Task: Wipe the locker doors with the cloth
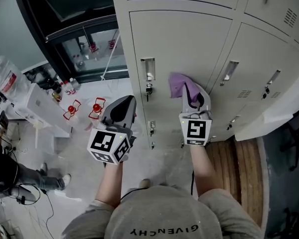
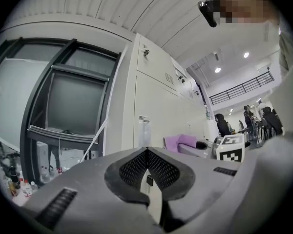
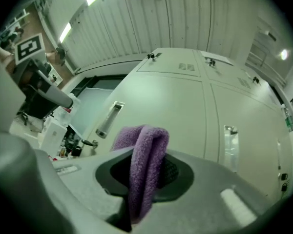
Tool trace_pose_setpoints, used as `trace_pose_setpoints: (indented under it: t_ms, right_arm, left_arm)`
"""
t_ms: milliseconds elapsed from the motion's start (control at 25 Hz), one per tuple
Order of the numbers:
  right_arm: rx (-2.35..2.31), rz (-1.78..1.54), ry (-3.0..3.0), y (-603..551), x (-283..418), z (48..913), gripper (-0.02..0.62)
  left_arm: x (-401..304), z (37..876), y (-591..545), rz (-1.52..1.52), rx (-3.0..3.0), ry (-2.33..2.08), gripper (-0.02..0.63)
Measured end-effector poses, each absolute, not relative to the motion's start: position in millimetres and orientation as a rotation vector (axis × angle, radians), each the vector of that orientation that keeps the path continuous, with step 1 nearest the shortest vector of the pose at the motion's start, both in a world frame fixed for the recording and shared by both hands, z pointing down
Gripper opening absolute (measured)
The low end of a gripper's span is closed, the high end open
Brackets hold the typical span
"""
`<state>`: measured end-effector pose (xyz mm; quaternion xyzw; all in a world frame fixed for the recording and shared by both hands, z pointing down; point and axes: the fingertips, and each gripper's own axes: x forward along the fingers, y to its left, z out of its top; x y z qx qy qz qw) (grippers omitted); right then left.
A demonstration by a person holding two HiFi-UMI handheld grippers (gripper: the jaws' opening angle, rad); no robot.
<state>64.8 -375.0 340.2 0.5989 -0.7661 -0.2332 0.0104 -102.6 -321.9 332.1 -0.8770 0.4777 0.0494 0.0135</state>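
Note:
A purple cloth (image 1: 178,83) is pinched in my right gripper (image 1: 191,94), which is shut on it and holds it at the pale grey locker door (image 1: 184,44), right of the door's handle (image 1: 148,69). In the right gripper view the cloth (image 3: 145,155) hangs folded between the jaws, with the locker door (image 3: 176,101) close ahead. My left gripper (image 1: 123,105) hovers lower left of the lockers, shut and with nothing in it. The left gripper view shows its jaws (image 2: 147,177) closed, the cloth (image 2: 180,141) off to the right and the locker door (image 2: 156,106) beyond.
More locker doors (image 1: 269,59) with handles and keyed locks run to the right. A dark-framed window (image 1: 84,39) is left of the lockers. Red stools (image 1: 97,107) and bottles stand on the floor below. A seated person (image 1: 10,173) is at far left. Wooden flooring (image 1: 239,168) lies at right.

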Motion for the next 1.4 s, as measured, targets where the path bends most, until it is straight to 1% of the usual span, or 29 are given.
trace_pose_setpoints:
  t_ms: [440,720,920,1080,1400]
  right_arm:
    - [1.605,-0.621,-2.491,-381.5,-27.6,409.4,0.058]
    - [1.55,-0.619,-2.464,-386.5,-54.6,431.8,0.06]
    - [1.44,-0.675,-2.426,-388.0,-74.1,443.0,0.061]
    - [1.454,-0.652,-2.419,-393.2,-68.6,443.2,0.06]
    - [1.56,-0.665,-2.332,-397.5,-15.4,431.9,0.072]
  left_arm:
    - [-143.0,364.0,-321.2,0.109,-2.73,1.616,-0.002]
    - [-168.3,379.7,-319.9,0.066,-2.715,1.704,-0.002]
    - [-167.0,382.8,-319.5,0.046,-2.726,1.707,-0.002]
    - [-157.8,384.0,-319.7,0.04,-2.742,1.677,-0.002]
    - [-135.7,383.2,-322.1,0.042,-2.776,1.613,-0.002]
